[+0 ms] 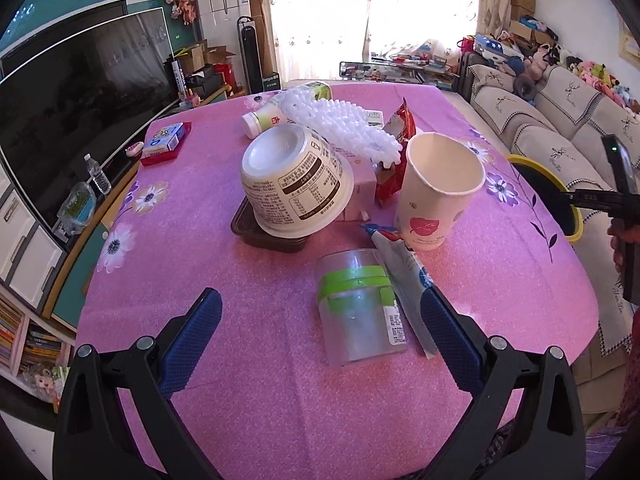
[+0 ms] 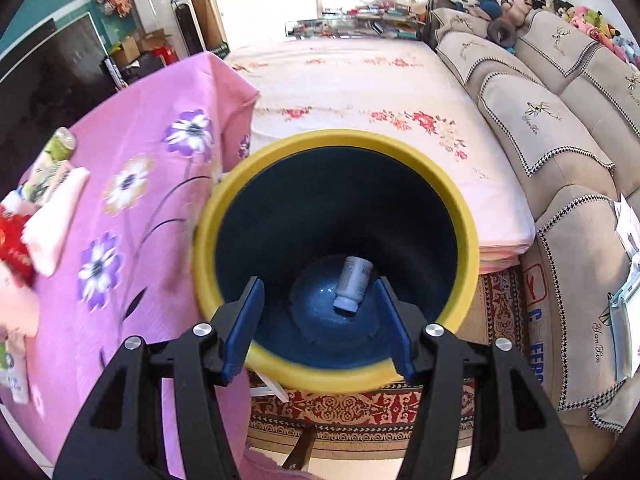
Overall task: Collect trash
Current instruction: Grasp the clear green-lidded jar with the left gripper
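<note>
Left gripper [image 1: 322, 330] spread wide, empty, low in frame over the pink tablecloth [image 1: 248, 380]; clear plastic cup [image 1: 360, 308] lies on its side between the fingers. Right gripper [image 2: 320, 320] spread, empty, above the yellow-rimmed bin [image 2: 340, 140]; small bottle [image 2: 352, 284] at bin bottom, frame centre.

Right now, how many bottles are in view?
3. A small white bottle lies at the bottom of the bin. A white bottle lies on the table. A water bottle stands on the TV stand. Clutter may hide more.
</note>
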Available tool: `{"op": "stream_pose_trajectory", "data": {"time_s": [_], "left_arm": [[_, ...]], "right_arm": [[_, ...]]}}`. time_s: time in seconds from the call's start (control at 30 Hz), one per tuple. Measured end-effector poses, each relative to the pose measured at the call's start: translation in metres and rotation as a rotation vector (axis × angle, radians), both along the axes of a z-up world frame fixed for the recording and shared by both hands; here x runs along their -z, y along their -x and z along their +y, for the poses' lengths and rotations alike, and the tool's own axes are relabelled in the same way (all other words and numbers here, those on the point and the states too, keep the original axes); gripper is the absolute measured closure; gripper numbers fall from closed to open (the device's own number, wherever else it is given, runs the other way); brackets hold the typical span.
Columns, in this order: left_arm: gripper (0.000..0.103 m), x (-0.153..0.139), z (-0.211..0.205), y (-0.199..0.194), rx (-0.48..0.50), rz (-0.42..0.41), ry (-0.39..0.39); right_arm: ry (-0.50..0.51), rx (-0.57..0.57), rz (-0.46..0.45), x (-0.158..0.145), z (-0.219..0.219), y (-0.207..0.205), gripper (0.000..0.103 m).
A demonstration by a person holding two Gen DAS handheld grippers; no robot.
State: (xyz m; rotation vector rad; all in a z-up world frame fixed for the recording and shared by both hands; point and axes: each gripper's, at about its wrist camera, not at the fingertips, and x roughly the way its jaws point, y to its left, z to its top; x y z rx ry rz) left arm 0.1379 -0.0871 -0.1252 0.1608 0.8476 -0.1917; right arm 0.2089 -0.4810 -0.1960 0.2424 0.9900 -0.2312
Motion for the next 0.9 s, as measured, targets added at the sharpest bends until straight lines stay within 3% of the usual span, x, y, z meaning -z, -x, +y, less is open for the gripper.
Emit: {"op": "stream_pose_trajectory", "data": {"time_s": [0.4,0.47,0.5,0.57,0.7,0.9], "left_arm": [[0.036,0.037,-0.016,-0.017,0.007,0.101,-0.018],[0.044,0.041,-0.016,-0.018,0.018,0.113,0.003],[0.053,0.042,-0.015,-0.018,0.02,0.122,0.023],[0.053,0.041,-0.012,-0.018,0.016,0.12,0.036],[0.053,0.022,-0.007,-0.007,0.029,0.094,0.05],[0.053,-0.034,-0.028,0.021,0.118,-0.026,0.032]], "right_arm": [[-0.025,-0.047,-0.11,-0.037,0.023,0.041,0.046],[-0.027,-0.049,-0.117,-0.039,0.024,0.042,0.046],[-0.031,-0.05,-0.121,-0.038,0.024,0.043,0.046],[-0.035,-0.05,-0.127,-0.038,0.022,0.045,0.046],[-0.039,-0.05,-0.139,-0.041,0.021,0.05,0.046],[-0.03,-0.033,-0.178,-0.05,0.014,0.061,0.046]]}}
